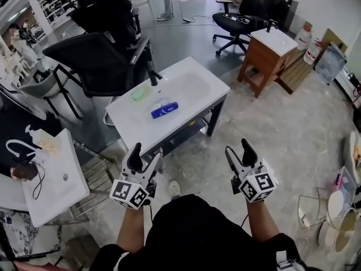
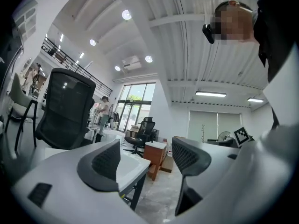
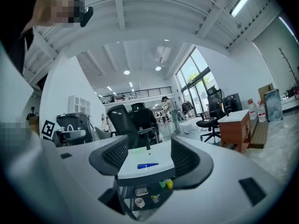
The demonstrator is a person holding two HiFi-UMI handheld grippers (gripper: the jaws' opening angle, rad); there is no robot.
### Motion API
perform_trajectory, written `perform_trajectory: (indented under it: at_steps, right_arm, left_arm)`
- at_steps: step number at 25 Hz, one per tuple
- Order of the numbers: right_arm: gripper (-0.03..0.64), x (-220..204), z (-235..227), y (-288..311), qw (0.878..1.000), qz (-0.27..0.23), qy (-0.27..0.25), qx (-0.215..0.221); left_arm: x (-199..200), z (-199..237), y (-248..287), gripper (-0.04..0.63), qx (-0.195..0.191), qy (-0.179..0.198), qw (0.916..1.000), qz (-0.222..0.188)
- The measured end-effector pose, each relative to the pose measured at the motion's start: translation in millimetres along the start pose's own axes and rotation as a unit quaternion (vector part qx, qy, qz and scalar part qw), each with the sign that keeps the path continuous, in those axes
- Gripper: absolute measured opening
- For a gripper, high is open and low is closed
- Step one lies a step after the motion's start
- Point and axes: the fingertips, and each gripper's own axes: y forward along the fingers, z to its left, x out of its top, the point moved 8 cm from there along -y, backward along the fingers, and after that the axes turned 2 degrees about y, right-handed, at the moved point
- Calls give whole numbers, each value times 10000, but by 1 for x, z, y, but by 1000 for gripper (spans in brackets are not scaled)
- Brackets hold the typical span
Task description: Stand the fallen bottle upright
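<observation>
Pretty bright, even light from ceiling lights [image 2: 126, 15] and big windows [image 2: 135, 97]. Both gripper views bend hard at the edges, corners go black; shadows are soft.

- Blue plastic bottle [image 1: 164, 110] lying on the white sink top [image 1: 194, 89], ahead of the fingers of the left gripper [image 1: 146, 152] and right gripper [image 1: 237, 147]: white label, lettering too small to read.
- Black-and-white square markers on the marker cubes [image 1: 131, 193] behind the fingers: patterns only, no letters.

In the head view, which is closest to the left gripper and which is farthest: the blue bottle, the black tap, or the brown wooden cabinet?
1. The blue bottle, lying on the white sink top just ahead of the left gripper.
2. The black tap, at the sink top's far edge.
3. The brown wooden cabinet, far off to the right.
</observation>
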Motion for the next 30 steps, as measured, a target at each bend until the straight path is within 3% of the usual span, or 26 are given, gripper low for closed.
perform_trajectory:
  at_steps: [4, 9, 16, 23, 30]
  right_arm:
    - [296, 9, -4, 23, 9997, -111, -53, -198]
    - [293, 16, -5, 51, 9996, -116, -17, -269]
    - [285, 16, 15, 100, 9998, -21, -137, 126]
    - [284, 5, 26, 141, 9998, 98, 78, 174]
    - [279, 5, 35, 185, 9983, 263, -34, 523]
  left_arm:
    - [2, 20, 34, 353, -238, -42, 9997, 30]
    - [5, 47, 58, 354, -241, -73, 9997, 42]
    - [6, 98, 76, 357, -48, -108, 9998, 137]
    - [8, 138, 83, 359, -64, -140, 9997, 202]
    - [1, 165, 93, 359, 95, -235, 9989, 394]
